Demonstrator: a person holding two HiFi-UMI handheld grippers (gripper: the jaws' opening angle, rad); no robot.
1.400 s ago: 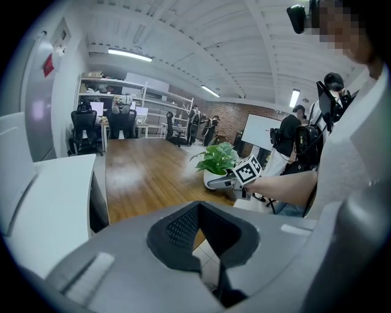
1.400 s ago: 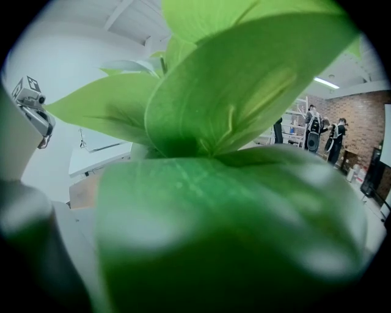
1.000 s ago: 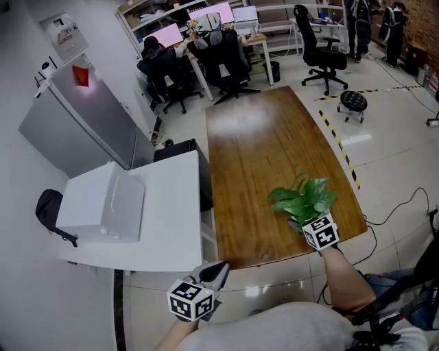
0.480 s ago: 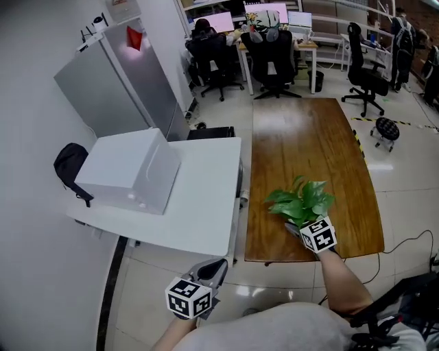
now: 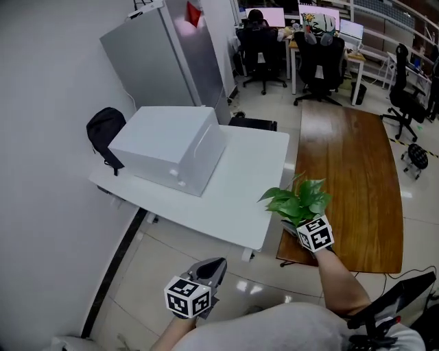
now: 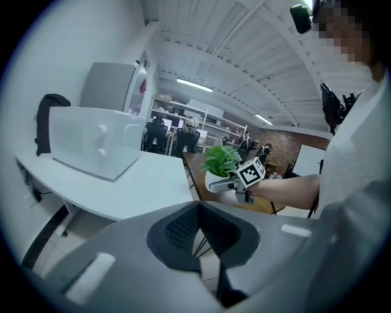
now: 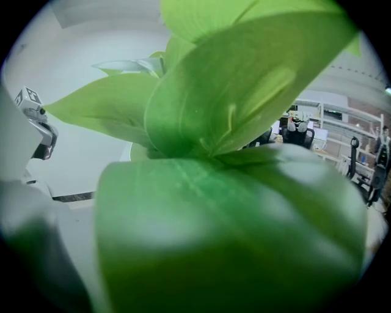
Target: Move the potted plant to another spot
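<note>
Right gripper sits lower right of centre in the head view, marker cube facing up and the forearm running down to the bottom edge. Its jaws are clamped on the white pot of the potted plant. The left gripper view shows this from the side: one finger lies along the pot wall, the pot is upright and the green leaves stand above it. The plant is held in the air. In the head view it overlaps the near right corner of the white table and the near left edge of the wooden table, and it rests on neither. The right gripper view is filled with blurred green leaves, so its jaws do not show there.

Left gripper is at the bottom of the frame, left of centre, well apart from the plant. Its jaws are together with nothing between them, tips pointing up-right.

A white box sits on the left part of the white table. A black backpack hangs just left of that table. A grey cabinet stands upper left. Office chairs and lit monitors are along the top edge.
</note>
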